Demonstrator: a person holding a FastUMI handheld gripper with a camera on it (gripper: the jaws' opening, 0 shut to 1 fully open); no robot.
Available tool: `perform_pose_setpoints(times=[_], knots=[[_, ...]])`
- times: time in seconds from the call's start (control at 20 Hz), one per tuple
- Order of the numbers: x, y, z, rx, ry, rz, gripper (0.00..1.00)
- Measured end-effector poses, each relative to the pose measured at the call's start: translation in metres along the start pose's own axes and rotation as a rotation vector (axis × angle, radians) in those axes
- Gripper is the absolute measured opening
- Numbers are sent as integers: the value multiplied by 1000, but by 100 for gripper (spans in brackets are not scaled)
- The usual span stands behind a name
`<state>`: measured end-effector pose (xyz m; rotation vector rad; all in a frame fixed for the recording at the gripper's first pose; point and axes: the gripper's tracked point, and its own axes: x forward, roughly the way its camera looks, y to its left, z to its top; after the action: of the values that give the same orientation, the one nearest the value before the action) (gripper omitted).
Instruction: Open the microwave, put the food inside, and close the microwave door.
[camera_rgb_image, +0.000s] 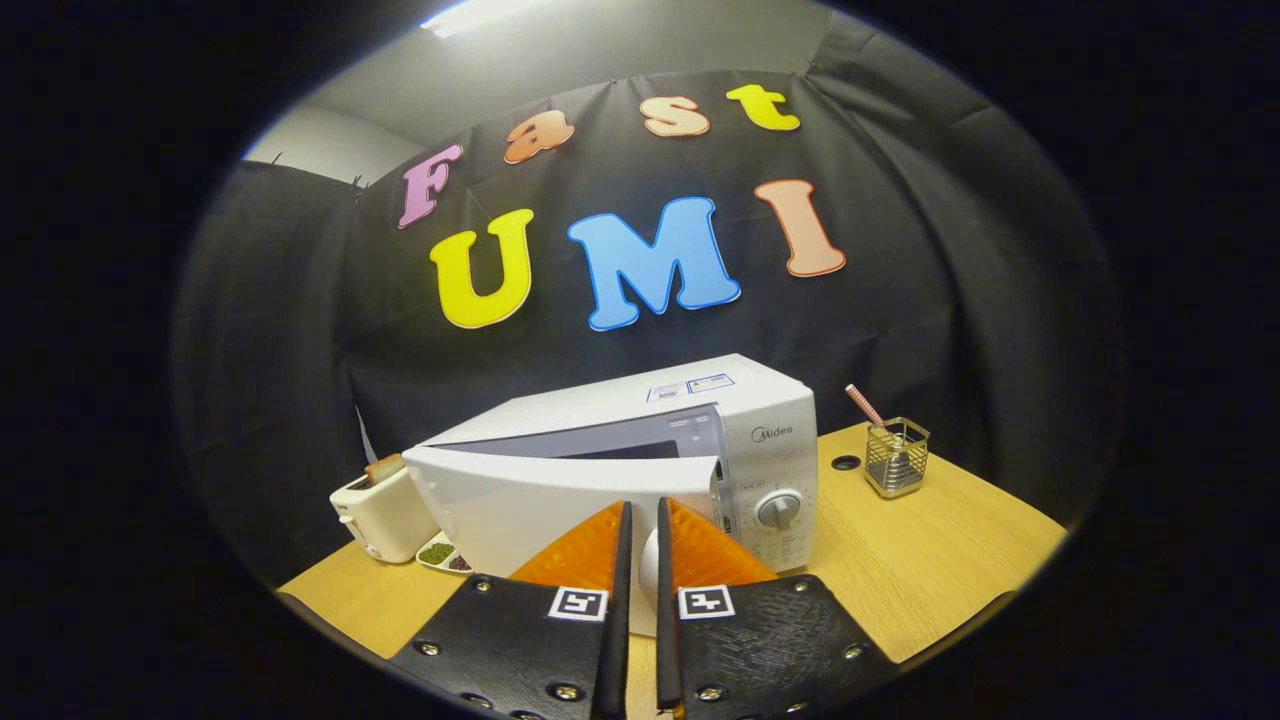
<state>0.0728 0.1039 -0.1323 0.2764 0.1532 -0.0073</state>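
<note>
Right now, per-item notes:
microwave (700, 420): white, on the wooden table (920, 560), dead ahead at 12 o'clock from the fingers, close.
door (540, 500): swung partly out, hinged on its left side, free edge pointing toward the gripper; cavity behind it barely visible, dark.
control panel (778, 500): right side of the microwave front, round dial at 1 o'clock from the fingertips.
gripper (640, 520): fingers nearly together, only a thin gap; a bit of pale door surface shows in the gap, cannot tell if they pinch the door edge or just sit in front of it.
food: cannot tell which item it is.
toaster (385, 515): at 10 o'clock, left of the door, bread in the slot.
small dish (445, 553): just beside the toaster base, greenish stuff in it.
wire holder (897, 457): at 2 o'clock, well apart from the microwave, a striped straw (864, 404) sticking out.
step: judged as door-moving stage, opening or closing unclear.
next move: likely needs a sideways arc following the hinge, not a straight push.
</note>
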Motion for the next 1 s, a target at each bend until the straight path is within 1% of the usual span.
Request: perform_pose_setpoints(times=[0.05, 0.5, 0.6, 0.75, 0.85, 0.9, 1.0], knots=[[6, -3, 2, 11, 10, 4, 11], [67, -26, 16, -69, -1, -75, 11], [73, -28, 18, -73, -5, -91, 11], [75, -30, 20, -104, -24, -94, 11], [87, -34, 18, -103, -20, -89, 11], [83, -31, 22, -84, -31, -86, 11], [84, -34, 18, -119, -31, -87, 10]])
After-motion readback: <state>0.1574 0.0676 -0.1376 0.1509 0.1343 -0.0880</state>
